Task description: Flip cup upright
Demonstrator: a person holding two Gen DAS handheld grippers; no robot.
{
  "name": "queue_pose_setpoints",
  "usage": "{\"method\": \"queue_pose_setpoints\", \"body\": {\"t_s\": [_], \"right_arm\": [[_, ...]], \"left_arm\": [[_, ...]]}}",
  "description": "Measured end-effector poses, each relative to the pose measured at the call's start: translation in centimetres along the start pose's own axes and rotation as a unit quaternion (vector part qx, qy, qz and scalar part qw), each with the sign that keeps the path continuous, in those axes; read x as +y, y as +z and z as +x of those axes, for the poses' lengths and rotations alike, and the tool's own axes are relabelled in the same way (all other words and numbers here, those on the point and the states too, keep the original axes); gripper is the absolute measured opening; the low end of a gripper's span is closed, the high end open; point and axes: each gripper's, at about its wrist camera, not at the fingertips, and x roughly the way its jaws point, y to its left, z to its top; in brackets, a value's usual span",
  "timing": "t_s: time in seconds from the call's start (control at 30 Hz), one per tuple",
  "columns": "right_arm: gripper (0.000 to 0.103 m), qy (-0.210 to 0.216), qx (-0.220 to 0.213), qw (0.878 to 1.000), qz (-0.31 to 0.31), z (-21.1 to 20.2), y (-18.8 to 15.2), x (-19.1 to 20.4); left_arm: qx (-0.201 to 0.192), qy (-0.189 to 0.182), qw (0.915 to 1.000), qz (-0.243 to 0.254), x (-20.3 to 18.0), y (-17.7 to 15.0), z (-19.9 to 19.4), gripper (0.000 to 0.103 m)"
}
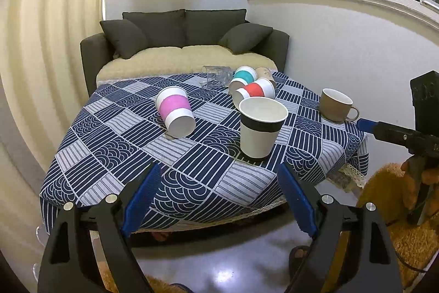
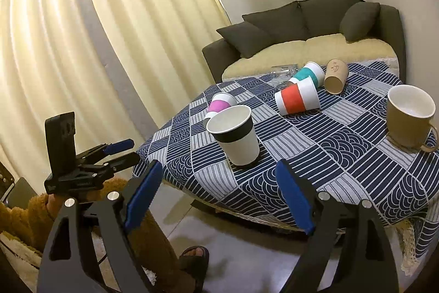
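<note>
A white paper cup with a black band [image 1: 260,127] stands upright near the table's front edge; it also shows in the right wrist view [image 2: 236,135]. A pink-banded cup [image 1: 175,110] [image 2: 219,105], a red-banded cup [image 1: 253,91] [image 2: 297,98], a teal-banded cup [image 1: 244,74] [image 2: 308,73] and a brown paper cup [image 2: 336,76] lie on their sides. My left gripper [image 1: 219,183] is open and empty, in front of the table. My right gripper [image 2: 216,183] is open and empty, also short of the table edge.
A tan mug [image 1: 336,103] [image 2: 408,118] stands upright at the right. A clear glass [image 1: 215,74] lies at the back. The blue patterned tablecloth [image 1: 115,155] covers the table. A dark sofa [image 1: 183,40] stands behind, curtains [image 2: 68,45] to the left.
</note>
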Motion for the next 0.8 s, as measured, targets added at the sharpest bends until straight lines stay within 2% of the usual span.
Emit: {"method": "queue_pose_setpoints", "body": {"t_s": [0.1,0.33,0.8], "right_arm": [[0.090,-0.001,-0.007,1.000,-0.004,-0.2,0.0,0.2],[0.095,-0.025,-0.005,0.999,-0.022,0.0,-0.1,0.8],[0.096,-0.072,-0.022,0.996,-0.040,-0.4,-0.2,1.1]], "left_arm": [[0.003,-0.003,1.0000,-0.009,0.3,-0.1,0.2,0.085],[0.007,-0.005,0.9999,-0.006,0.1,-0.1,0.4,0.085],[0.020,-0.004,0.9998,-0.001,-0.1,-0.2,0.8,0.085]]}}
